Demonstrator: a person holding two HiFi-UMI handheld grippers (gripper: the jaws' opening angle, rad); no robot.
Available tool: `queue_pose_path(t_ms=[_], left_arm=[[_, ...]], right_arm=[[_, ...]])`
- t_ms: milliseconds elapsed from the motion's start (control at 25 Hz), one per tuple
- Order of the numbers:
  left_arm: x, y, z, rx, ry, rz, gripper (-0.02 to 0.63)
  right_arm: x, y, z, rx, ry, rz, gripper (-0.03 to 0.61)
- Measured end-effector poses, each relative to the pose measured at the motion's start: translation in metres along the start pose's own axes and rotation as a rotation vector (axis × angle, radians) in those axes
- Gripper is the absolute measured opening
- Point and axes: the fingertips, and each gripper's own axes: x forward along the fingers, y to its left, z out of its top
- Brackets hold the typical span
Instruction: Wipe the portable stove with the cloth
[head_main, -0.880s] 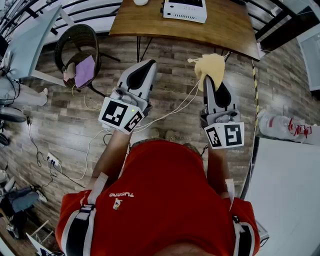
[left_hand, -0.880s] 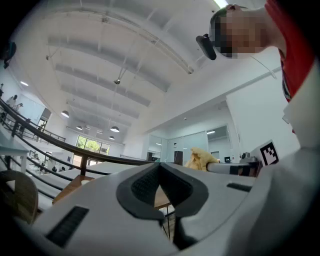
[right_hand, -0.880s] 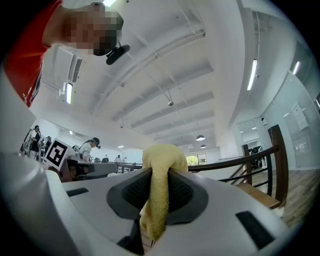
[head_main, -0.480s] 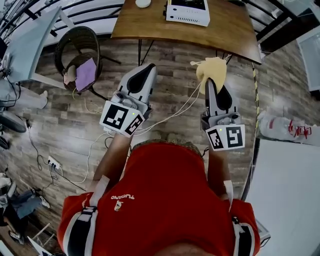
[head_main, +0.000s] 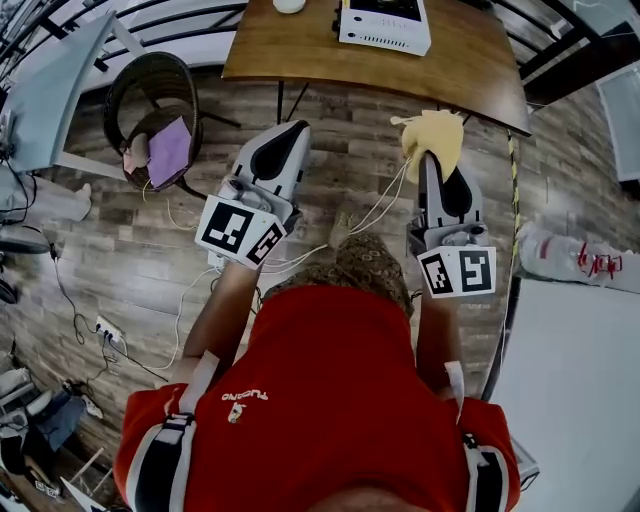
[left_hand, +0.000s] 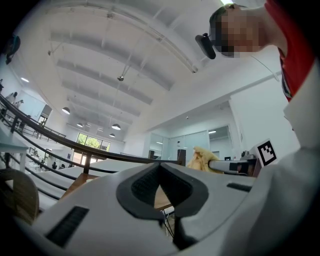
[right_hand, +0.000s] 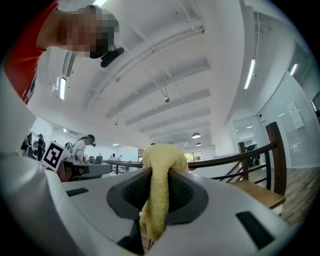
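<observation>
The white portable stove (head_main: 384, 24) sits on the wooden table (head_main: 290, 50) at the top of the head view. My right gripper (head_main: 428, 158) is shut on a yellow cloth (head_main: 436, 134), which bunches above the jaw tips just short of the table's near edge. In the right gripper view the cloth (right_hand: 161, 185) hangs pinched between the dark pads. My left gripper (head_main: 292, 131) is held level beside it, shut and empty, its tips over the floor short of the table. In the left gripper view the jaws meet (left_hand: 159, 178) and the cloth (left_hand: 201, 159) shows to the right.
A wicker chair (head_main: 152, 108) with a purple cushion stands left of the table. Cables (head_main: 150, 330) and a power strip lie on the wood floor at left. A white surface (head_main: 570, 390) fills the lower right. A small white object (head_main: 289, 5) rests on the table's far edge.
The view has shifted toward the table: stove and table edge sit lower and nearer the grippers. Both grippers keep their pose, the cloth still held.
</observation>
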Motion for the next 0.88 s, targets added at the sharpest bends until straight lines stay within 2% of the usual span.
queue_pose_path(t_ms=[360, 680, 880], left_arm=[[0.071, 0.056, -0.016, 0.017, 0.026, 0.017, 0.009], [0.177, 0.118, -0.037, 0.036, 0.097, 0.042, 0.009], [0.242, 0.159, -0.065, 0.033, 0.165, 0.071, 0.009]], right_arm=[[0.083, -0.041, -0.018, -0.029, -0.02, 0.032, 0.084], [0.186, -0.108, -0.038, -0.022, 0.005, 0.069, 0.084], [0.248, -0.142, -0.053, 0.003, 0.033, 0.114, 0.085]])
